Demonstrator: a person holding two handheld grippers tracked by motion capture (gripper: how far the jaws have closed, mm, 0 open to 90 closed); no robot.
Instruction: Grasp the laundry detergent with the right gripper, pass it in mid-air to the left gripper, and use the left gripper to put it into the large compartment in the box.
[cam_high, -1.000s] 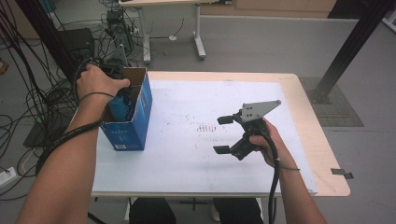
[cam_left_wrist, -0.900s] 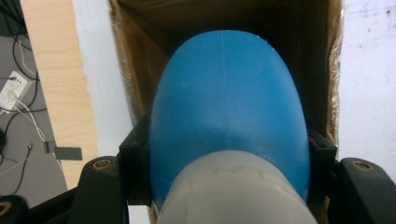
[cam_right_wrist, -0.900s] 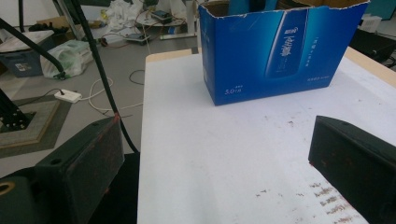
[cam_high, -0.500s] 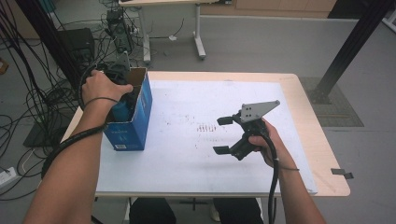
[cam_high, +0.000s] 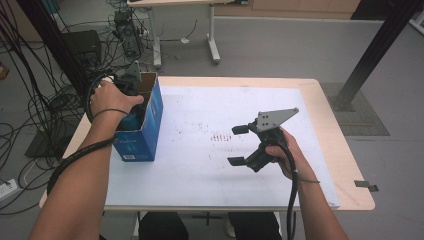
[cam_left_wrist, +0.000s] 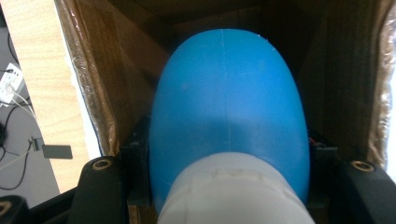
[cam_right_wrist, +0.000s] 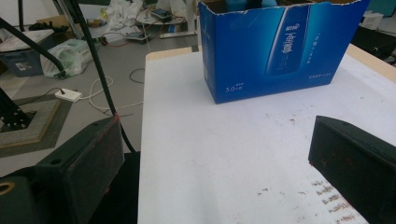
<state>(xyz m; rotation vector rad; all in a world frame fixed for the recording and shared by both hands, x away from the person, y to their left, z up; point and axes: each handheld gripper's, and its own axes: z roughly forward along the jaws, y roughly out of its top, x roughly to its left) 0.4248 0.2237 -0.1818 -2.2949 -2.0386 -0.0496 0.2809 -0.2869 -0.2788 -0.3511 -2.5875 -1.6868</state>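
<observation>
One blue bottle (cam_left_wrist: 229, 116) was the whole job: it sat down inside the blue carton (cam_high: 145, 131), near the counter's (cam_high: 320, 100) far left corner, its rounded blue body pointing deeper into the brown cardboard and its pale cap end toward my hand. My left gripper (cam_high: 131, 79) reached into the carton's open top, and in the left gripper view its fingers (cam_left_wrist: 133, 168) were clamped on either side of the bottle, just above the cap.

I judged the step to be drawing the bottle out. To do that well I had to lift straight along the carton's length, keeping the bottle off the cardboard walls, which stood near on both sides. A tilt could have dragged the carton along or tipped it toward the counter's left edge. The grip sat low on a smooth curved body, so I wanted firm pressure and a slow pull.

My right gripper (cam_high: 245, 145) hovered over the middle of the white sheet (cam_high: 200, 165), fingers wide apart and holding nothing, free to steady the carton.
</observation>
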